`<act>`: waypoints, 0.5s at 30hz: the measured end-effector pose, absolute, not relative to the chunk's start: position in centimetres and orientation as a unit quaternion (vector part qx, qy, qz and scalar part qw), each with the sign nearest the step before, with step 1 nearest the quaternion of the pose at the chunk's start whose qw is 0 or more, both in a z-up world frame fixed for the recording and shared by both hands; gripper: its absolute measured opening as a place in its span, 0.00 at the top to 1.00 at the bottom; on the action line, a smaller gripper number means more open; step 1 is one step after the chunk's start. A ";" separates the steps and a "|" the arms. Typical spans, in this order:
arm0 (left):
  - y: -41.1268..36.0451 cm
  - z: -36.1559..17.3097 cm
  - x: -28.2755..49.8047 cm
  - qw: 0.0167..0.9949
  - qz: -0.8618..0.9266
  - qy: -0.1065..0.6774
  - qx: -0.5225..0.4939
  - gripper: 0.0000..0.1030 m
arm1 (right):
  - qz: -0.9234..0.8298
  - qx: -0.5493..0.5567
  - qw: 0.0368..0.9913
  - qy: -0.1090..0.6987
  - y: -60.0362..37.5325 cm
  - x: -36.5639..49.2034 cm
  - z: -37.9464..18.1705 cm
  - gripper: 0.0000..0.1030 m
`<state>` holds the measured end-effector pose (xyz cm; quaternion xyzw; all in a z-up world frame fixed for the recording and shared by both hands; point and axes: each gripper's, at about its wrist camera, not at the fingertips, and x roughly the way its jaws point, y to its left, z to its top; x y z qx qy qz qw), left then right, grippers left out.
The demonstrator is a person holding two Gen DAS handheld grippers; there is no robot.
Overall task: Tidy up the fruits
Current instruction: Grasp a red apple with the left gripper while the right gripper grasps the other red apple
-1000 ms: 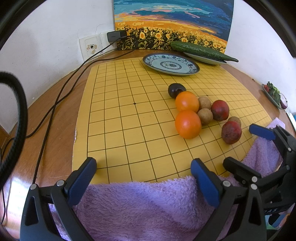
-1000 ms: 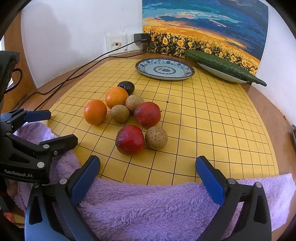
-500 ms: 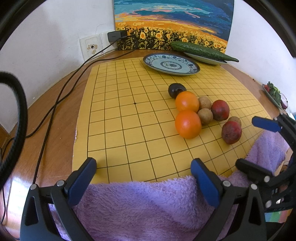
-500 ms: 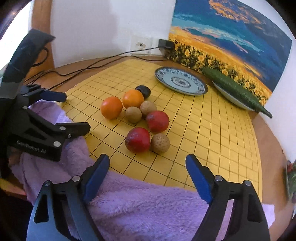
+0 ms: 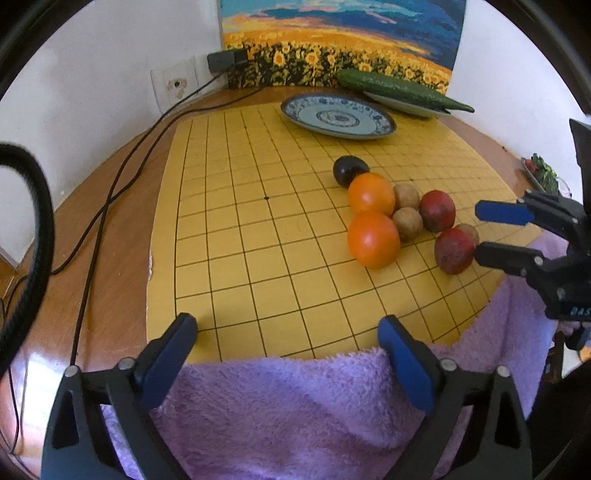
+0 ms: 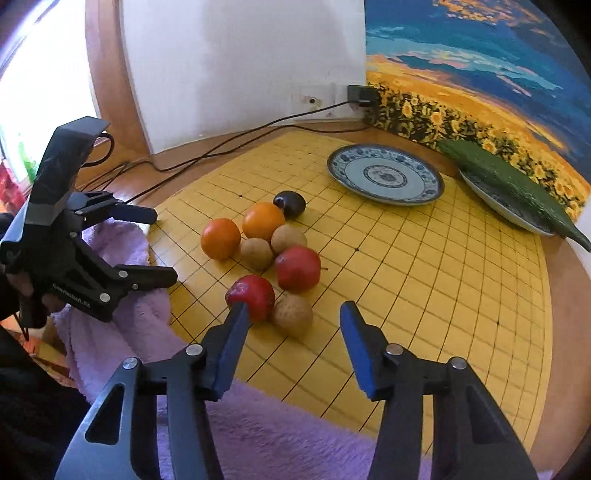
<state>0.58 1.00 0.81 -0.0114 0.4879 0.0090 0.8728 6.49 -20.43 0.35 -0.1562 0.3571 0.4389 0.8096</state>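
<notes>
Several fruits lie clustered on the yellow grid board (image 6: 424, 280): two oranges (image 6: 220, 238) (image 5: 373, 239), a dark plum (image 6: 290, 204), three brown round fruits (image 6: 293, 314), and two red fruits (image 6: 297, 268) (image 5: 453, 250). An empty blue-patterned plate (image 6: 384, 179) (image 5: 338, 118) sits behind them. My right gripper (image 6: 293, 314) (image 5: 478, 232) hovers at the near edge of the cluster. Its jaws are closing and grip nothing; the nearest red and brown fruits lie just beyond its tips. My left gripper (image 5: 286, 350) (image 6: 162, 245) hangs over the purple towel, its jaws wide and closing slightly, with nothing between them.
A purple towel (image 5: 295, 406) covers the board's near edge. A cucumber (image 6: 506, 181) lies on a second plate by the sunflower painting (image 5: 340, 33). Black cables (image 5: 110, 192) run from the wall socket across the wooden table. A small dish of greens (image 5: 539, 171) sits far right.
My right gripper has rolled, swung in toward the fruit cluster, and its jaws have narrowed a lot. The left gripper has stayed put, its jaws a touch narrower.
</notes>
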 end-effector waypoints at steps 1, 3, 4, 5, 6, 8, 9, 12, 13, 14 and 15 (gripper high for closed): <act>1.2 1.1 0.7 0.869 0.009 0.495 -0.022 0.12 | 0.446 -0.151 0.805 0.362 -20.5 7.0 0.3 0.49; 1.6 1.9 0.7 0.862 0.016 0.503 -0.051 0.16 | 0.460 -0.143 0.794 0.371 -20.7 7.8 0.1 0.49; 1.7 2.6 0.6 0.862 0.023 0.502 -0.070 0.20 | 0.465 -0.142 0.791 0.372 -20.7 8.2 0.0 0.49; 1.8 3.3 0.4 0.863 0.023 0.497 -0.086 0.22 | 0.470 -0.142 0.787 0.373 -20.9 8.5 0.0 0.49; 1.7 4.1 0.1 0.864 0.015 0.491 -0.109 0.24 | 0.476 -0.144 0.781 0.377 -21.0 8.9 -0.1 0.49; 1.2 5.5 -0.4 0.866 -0.015 0.478 -0.145 0.25 | 0.488 -0.145 0.771 0.384 -20.9 9.4 -0.3 0.49; 0.6 6.1 -0.5 0.868 -0.032 0.470 -0.158 0.25 | 0.498 -0.143 0.762 0.388 -21.0 9.5 -0.4 0.49; -1.1 6.5 0.0 0.863 -0.072 0.458 -0.201 0.25 | 0.521 -0.142 0.747 0.389 -21.0 9.7 -0.6 0.49; -1.7 6.1 0.5 0.857 -0.078 0.463 -0.212 0.26 | 0.529 -0.142 0.742 0.388 -21.0 9.7 -0.7 0.49; -2.2 5.7 1.0 0.852 -0.080 0.469 -0.217 0.28 | 0.535 -0.142 0.738 0.386 -21.1 9.8 -0.7 0.49; -2.8 5.1 1.6 0.845 -0.082 0.479 -0.224 0.36 | 0.538 -0.143 0.737 0.383 -21.0 9.7 -0.7 0.49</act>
